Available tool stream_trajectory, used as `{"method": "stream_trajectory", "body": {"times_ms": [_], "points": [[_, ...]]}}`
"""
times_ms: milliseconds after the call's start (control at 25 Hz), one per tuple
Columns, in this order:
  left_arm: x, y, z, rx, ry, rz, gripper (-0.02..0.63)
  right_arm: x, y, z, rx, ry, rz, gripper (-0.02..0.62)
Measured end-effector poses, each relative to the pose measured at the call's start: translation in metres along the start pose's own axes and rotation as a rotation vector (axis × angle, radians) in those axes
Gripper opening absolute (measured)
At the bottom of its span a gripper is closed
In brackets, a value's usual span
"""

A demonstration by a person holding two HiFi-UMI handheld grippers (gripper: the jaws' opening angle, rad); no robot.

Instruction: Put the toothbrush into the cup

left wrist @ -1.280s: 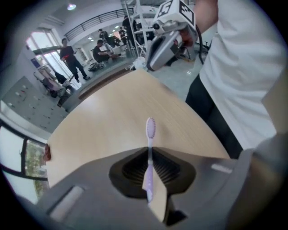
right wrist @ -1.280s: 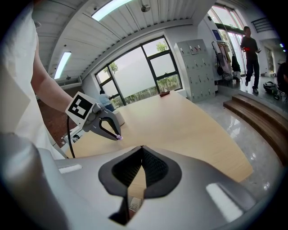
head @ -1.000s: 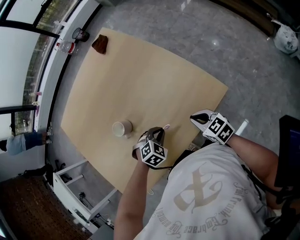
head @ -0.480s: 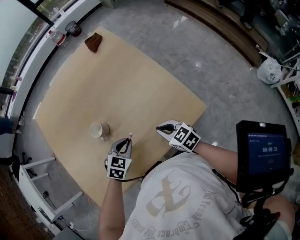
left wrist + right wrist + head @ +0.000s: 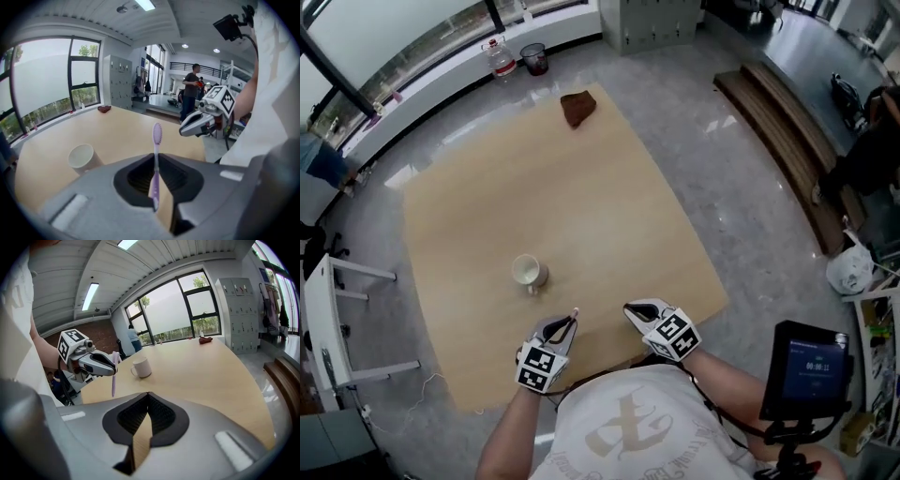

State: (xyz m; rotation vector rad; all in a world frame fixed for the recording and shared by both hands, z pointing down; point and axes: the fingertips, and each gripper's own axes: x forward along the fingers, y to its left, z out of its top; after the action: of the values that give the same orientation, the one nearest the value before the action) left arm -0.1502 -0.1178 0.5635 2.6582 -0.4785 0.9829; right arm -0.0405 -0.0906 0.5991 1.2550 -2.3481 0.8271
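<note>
toothbrush [image 5: 156,140] clamped upright, bristles up, in left gripper [image 5: 566,323]; cup [image 5: 526,271] near, ahead-left of it; right gripper [image 5: 634,309] closed, empty, farther.

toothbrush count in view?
1. The purple toothbrush is clamped upright in the left gripper, over the table's near edge, short of the cup. None seen elsewhere; the cup looks empty.

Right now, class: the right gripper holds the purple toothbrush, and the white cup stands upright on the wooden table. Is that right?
Not quite. The left gripper holds the purple toothbrush, as the left gripper view shows; the right gripper holds nothing. The white cup does stand upright on the wooden table.
</note>
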Motion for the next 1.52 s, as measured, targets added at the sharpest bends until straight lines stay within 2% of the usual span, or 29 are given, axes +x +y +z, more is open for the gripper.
{"method": "stream_trajectory", "body": {"times_ms": [200,360,600,800,960,1160,1320,1520], "points": [[-0.03,0.01,0.002,-0.121,-0.113,0.057,0.034,0.01,0.018,0.015,-0.043,0.023,0.044,0.012],[-0.034,0.016,0.008,-0.208,-0.199,0.094,0.034,0.01,0.015,0.023,-0.074,0.026,0.046,0.012],[-0.048,0.034,0.01,-0.286,-0.295,0.177,0.034,0.019,0.019,0.033,-0.098,0.007,0.085,0.012],[-0.019,0.028,0.03,-0.269,-0.371,0.194,0.034,-0.021,-0.01,0.036,-0.11,0.002,0.045,0.012],[-0.039,0.053,0.023,-0.322,-0.391,0.195,0.034,0.014,0.011,0.035,-0.116,-0.003,0.086,0.012],[-0.068,0.098,0.034,-0.352,-0.469,0.218,0.034,0.038,0.027,0.041,-0.133,0.007,0.099,0.012],[-0.079,0.123,0.061,-0.321,-0.494,0.231,0.034,0.038,0.031,0.045,-0.121,0.01,0.098,0.012],[-0.084,0.16,0.078,-0.271,-0.481,0.252,0.034,0.046,0.044,0.041,-0.101,0.019,0.096,0.012]]}}
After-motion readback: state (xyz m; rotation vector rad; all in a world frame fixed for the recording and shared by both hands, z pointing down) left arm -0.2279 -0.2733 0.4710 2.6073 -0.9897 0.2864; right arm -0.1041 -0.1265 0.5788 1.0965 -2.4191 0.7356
